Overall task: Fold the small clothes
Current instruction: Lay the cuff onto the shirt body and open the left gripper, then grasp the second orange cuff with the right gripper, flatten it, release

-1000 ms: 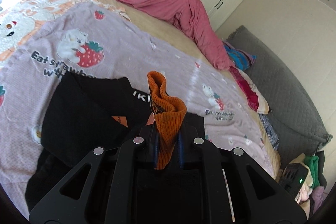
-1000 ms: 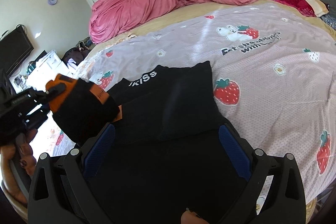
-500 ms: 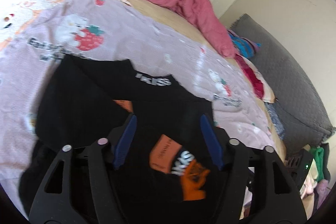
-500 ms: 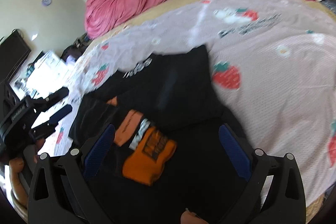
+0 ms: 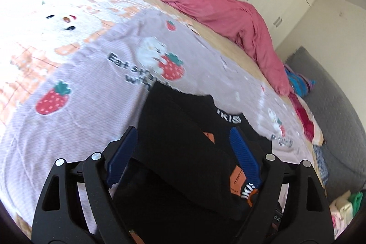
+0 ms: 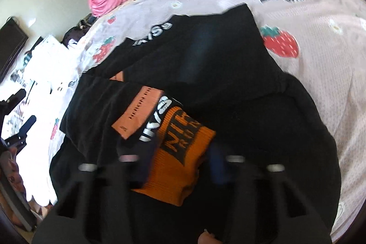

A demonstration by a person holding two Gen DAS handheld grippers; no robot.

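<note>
Now the left tongs [image 5: 183,157] stand spread, having just been opening, with nothing pinched: the orange cuff [image 6: 180,157] they held a second ago lies dropped on the black garment [image 6: 217,56]. The right tongs [image 6: 180,166], blurred, have just been closing about that cuff; whether the pads grip it I cannot tell. The sleeve now lies folded inward on the strawberry bedsheet [image 5: 80,88], so that fold looks done.
</note>
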